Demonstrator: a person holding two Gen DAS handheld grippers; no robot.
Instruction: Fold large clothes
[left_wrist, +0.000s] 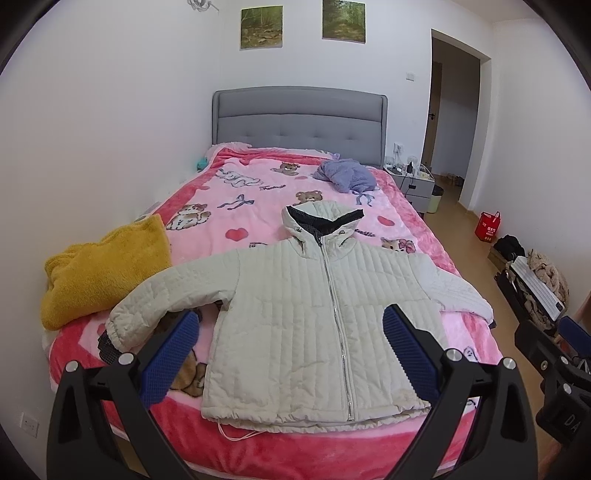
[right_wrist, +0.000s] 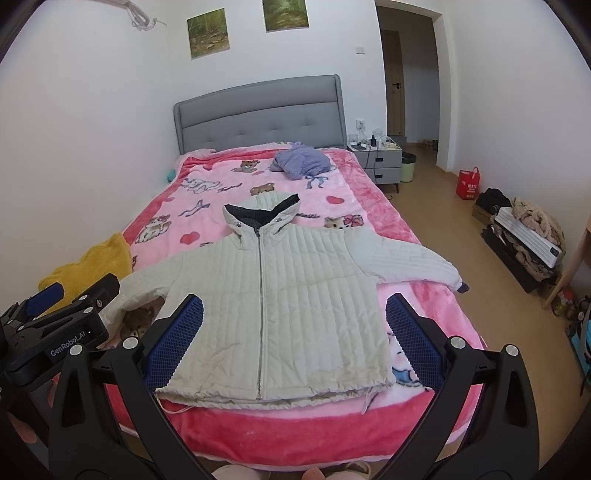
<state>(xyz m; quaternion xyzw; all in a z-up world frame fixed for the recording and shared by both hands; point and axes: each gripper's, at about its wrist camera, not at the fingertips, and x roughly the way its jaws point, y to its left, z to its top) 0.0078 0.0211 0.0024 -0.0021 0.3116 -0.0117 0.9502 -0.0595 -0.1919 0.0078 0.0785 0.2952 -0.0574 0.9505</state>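
Note:
A cream quilted hooded jacket (left_wrist: 303, 314) lies flat and zipped, face up, on the pink bed (left_wrist: 258, 206), hood toward the headboard and both sleeves spread out. It also shows in the right wrist view (right_wrist: 280, 306). My left gripper (left_wrist: 291, 332) is open and empty, held above the jacket's lower half near the foot of the bed. My right gripper (right_wrist: 295, 325) is open and empty, also above the jacket's hem. The left gripper's body shows at the left of the right wrist view (right_wrist: 59, 332), the right one's at the right of the left wrist view (left_wrist: 554, 354).
A yellow fleece garment (left_wrist: 103, 269) lies at the bed's left edge. A purple garment (left_wrist: 347, 173) lies near the grey headboard (left_wrist: 299, 122). A nightstand (right_wrist: 380, 158), a bin, a red bag (right_wrist: 468, 182) and a pile of things (right_wrist: 524, 236) stand along the right wall.

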